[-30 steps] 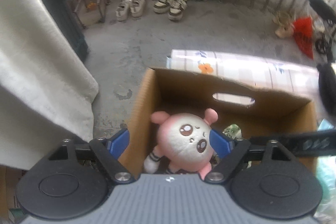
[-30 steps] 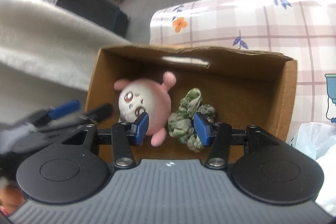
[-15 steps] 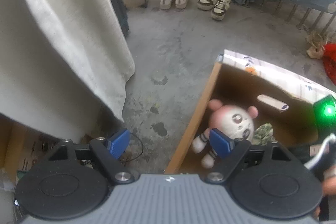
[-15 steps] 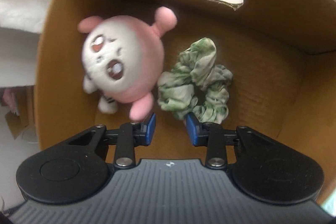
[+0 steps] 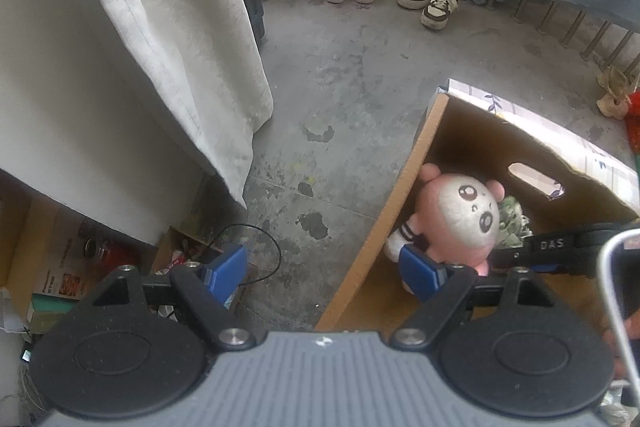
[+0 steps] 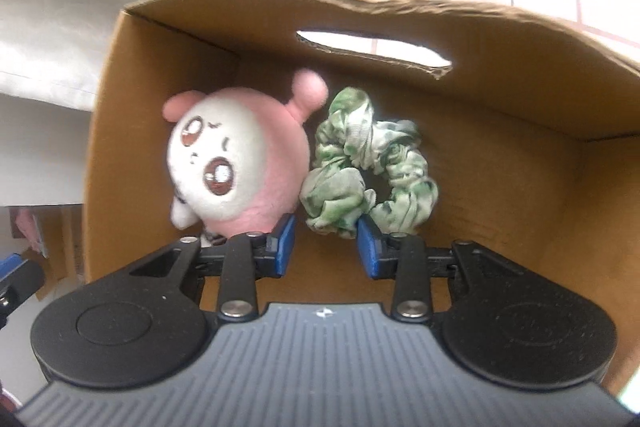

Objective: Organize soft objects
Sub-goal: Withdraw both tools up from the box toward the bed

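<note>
Cardboard box (image 6: 132,131): plush toy (image 6: 236,163) by left wall, scrunchie (image 6: 368,171) touching it. Right gripper (image 6: 326,243) just reopened, empty; left gripper (image 5: 324,269) spread wide, empty.

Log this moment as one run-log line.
left gripper: open, empty | right gripper: open, jaws just widened, over green scrunchie | pink plush, scrunchie: in cardboard box

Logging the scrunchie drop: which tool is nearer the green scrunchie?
Right. The right tool sits just short of the green scrunchie inside the cardboard box, pads not pressing it. The left tool straddles the box's side wall, farther off.
</note>
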